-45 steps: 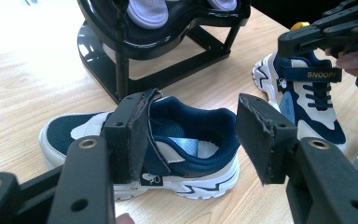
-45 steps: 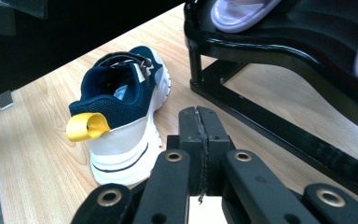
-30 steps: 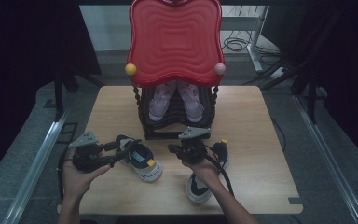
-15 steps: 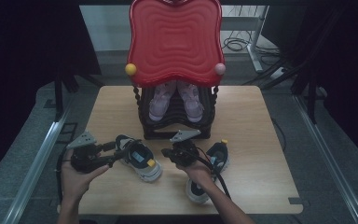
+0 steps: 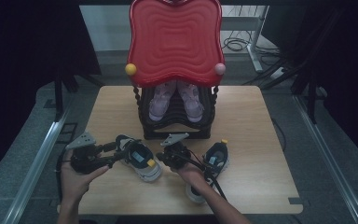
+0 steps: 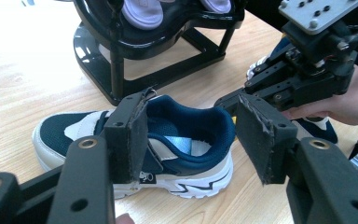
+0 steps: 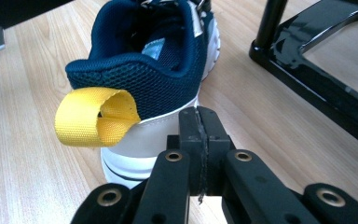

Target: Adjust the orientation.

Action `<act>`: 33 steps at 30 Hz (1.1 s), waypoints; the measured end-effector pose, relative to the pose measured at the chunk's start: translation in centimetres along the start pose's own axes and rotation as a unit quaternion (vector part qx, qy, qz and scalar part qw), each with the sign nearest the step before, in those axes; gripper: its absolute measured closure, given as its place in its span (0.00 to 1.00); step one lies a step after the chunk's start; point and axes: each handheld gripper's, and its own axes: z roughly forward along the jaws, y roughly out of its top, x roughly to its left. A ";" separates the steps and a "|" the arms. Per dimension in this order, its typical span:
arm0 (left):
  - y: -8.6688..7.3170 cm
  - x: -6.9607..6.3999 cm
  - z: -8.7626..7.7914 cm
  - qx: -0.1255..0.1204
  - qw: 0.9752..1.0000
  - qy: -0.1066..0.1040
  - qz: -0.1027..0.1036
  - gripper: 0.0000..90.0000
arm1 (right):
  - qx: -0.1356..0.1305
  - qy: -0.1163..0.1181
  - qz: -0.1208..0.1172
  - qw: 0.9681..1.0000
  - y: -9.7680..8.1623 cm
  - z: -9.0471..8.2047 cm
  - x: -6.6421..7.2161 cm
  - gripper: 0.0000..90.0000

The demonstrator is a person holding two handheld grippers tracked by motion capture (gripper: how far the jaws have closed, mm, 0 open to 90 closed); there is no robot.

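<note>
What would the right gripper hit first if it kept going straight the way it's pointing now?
Most likely the heel of the navy sneaker. The right gripper, its jaws shut together, points at the pale heel panel just beside the yellow pull loop. Depth is unclear, but they look very close.

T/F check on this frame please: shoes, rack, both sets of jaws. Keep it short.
1. The right gripper has its jaws shut with nothing between them. True.
2. The left gripper is clamped on the rack. False: its jaws stand open around the navy shoe.
3. That shoe's heel has a yellow pull loop. True.
4. The black rack holds no shoes. False: a pair of pale shoes sits in it.
5. A second navy shoe lies on the table. True.
</note>
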 end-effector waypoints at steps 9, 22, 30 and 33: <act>-0.1 0.2 -0.3 -0.013 1.000 0.009 -0.004 0.49 | 0.006 -0.008 -0.018 1.000 0.1 0.7 0.6 1.00; -0.1 0.2 -0.2 -0.008 1.000 0.008 -0.003 0.49 | 0.002 0.010 -0.022 1.000 0.1 1.1 1.6 1.00; -0.2 0.4 -0.6 -0.013 1.000 0.013 -0.009 0.49 | 0.002 0.026 -0.024 0.999 0.2 1.4 2.5 1.00; -0.2 0.5 -0.8 -0.016 1.000 0.014 -0.010 0.49 | 0.002 0.031 -0.025 0.999 0.3 1.6 2.7 1.00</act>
